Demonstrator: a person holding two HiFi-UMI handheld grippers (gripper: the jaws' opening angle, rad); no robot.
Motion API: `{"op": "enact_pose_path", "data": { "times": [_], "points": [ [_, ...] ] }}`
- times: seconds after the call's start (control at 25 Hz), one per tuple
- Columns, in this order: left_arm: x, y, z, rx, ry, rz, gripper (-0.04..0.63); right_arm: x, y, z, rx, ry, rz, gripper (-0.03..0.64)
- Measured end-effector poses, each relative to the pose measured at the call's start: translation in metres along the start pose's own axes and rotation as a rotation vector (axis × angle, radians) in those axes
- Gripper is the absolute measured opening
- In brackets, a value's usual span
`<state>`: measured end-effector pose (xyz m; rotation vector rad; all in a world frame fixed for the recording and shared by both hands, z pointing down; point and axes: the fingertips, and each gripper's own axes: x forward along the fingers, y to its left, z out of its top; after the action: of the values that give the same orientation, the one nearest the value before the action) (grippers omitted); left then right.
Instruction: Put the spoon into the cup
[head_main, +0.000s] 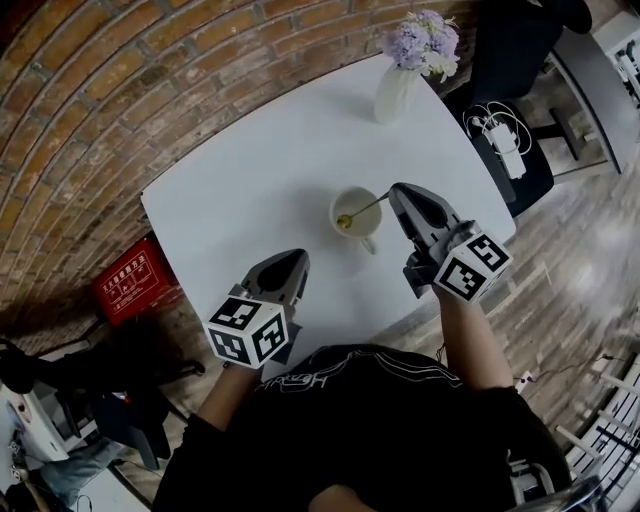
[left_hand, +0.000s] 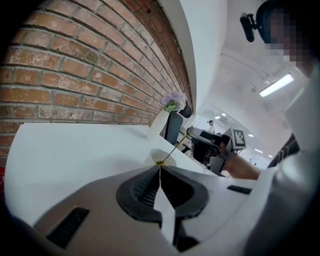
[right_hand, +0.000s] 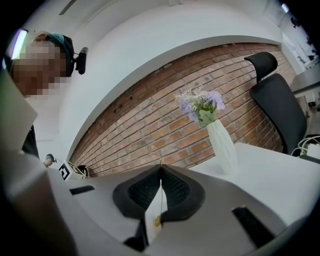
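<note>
A white cup (head_main: 362, 203) stands on the white table (head_main: 250, 160) near its front right. A thin gold spoon (head_main: 365, 208) leans in the cup, bowl end down inside and handle slanting up to the right. My right gripper (head_main: 393, 190) is shut on the handle's top end; in the right gripper view the handle (right_hand: 161, 200) shows as a thin line between the pads. My left gripper (head_main: 302, 256) hovers over the table's front edge, left of the cup, shut with nothing in it. From the left gripper view, cup (left_hand: 165, 158) and spoon (left_hand: 176, 145) sit just beyond its tips (left_hand: 160, 166).
A white vase (head_main: 393, 92) of lilac flowers stands at the table's far right corner. A brick wall runs behind the table. A black office chair (head_main: 510, 150) carrying a white charger and cable is to the right; a red crate (head_main: 130, 280) lies on the floor left.
</note>
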<state>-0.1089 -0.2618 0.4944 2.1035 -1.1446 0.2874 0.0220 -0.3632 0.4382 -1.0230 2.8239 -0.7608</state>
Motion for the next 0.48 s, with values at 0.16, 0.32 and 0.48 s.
{"op": "enact_pose_path", "data": {
  "times": [0.16,0.32,0.48],
  "points": [
    [0.004,0.011,-0.006,-0.016,0.013,0.019,0.008,0.008,-0.009,-0.016,-0.003,0.029,-0.017,0.000],
    [0.006,0.018,-0.012,-0.031,0.028,0.027,0.008,0.013,-0.016,-0.029,-0.006,0.053,-0.033,0.000],
    [0.006,0.025,-0.016,-0.042,0.033,0.036,0.008,0.016,-0.020,-0.043,-0.005,0.074,-0.045,0.000]
  ]
}}
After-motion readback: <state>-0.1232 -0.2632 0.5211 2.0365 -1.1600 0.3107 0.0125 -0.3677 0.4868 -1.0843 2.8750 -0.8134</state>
